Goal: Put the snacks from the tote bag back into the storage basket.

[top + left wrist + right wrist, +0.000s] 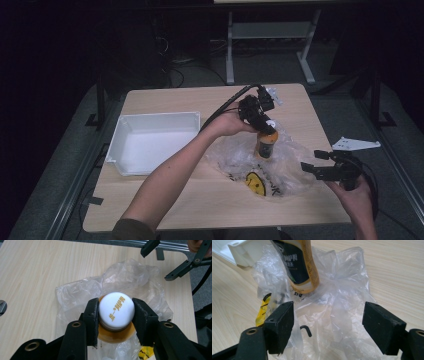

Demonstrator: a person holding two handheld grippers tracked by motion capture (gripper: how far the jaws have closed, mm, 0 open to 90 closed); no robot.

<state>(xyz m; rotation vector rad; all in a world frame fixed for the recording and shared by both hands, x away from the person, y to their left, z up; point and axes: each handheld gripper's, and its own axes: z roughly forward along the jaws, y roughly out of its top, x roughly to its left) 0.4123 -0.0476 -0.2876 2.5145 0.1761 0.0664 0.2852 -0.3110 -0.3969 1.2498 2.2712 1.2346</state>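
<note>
standing on pale wooden table (165, 200) — dark room

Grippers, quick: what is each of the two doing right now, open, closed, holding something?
Left gripper: closed on the white cap of the orange bottle.
Right gripper: open, holding nothing, jaws on either side of the clear plastic bag.

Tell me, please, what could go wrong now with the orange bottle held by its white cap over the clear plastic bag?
1. The left gripper clamps only the smooth white cap; the orange bottle might slip or tilt.
2. The open right gripper holds nothing, so the clear plastic bag may shift or cling to the bottle.
</note>
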